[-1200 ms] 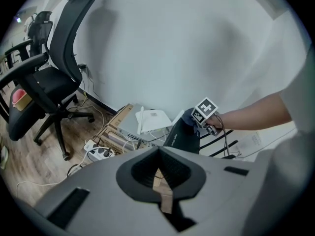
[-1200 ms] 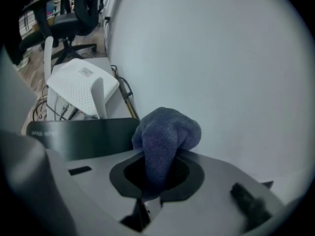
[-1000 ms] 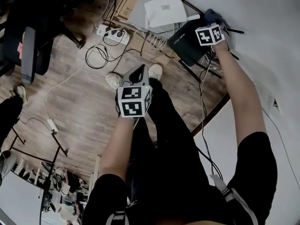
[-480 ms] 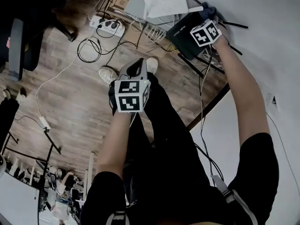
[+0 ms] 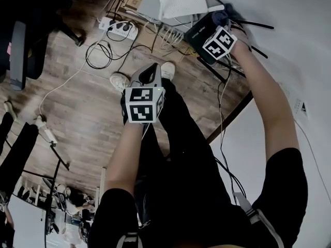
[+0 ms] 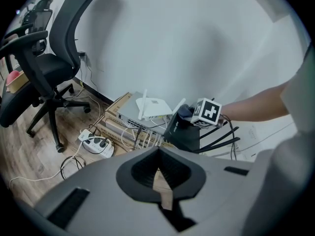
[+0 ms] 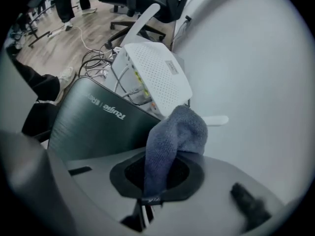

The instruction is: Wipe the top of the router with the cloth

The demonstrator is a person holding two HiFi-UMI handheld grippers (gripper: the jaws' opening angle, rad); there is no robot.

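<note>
Holding a blue-grey cloth (image 7: 174, 136) in my right gripper (image 7: 156, 178), I see the jaws clamped tight on one bunched end. The loose end flops forward at the far edge of the black router's (image 7: 98, 124) flat top. Just beyond it sits a white router (image 7: 157, 77) with cables at its side, close to a pale wall (image 7: 246, 58). My left gripper (image 6: 158, 173) hangs well apart from both routers, jaws pressed together with nothing between them. It points across a wooden floor (image 6: 34, 151), where a power strip (image 6: 98, 145) lies and an office chair (image 6: 44, 68) stands
</note>
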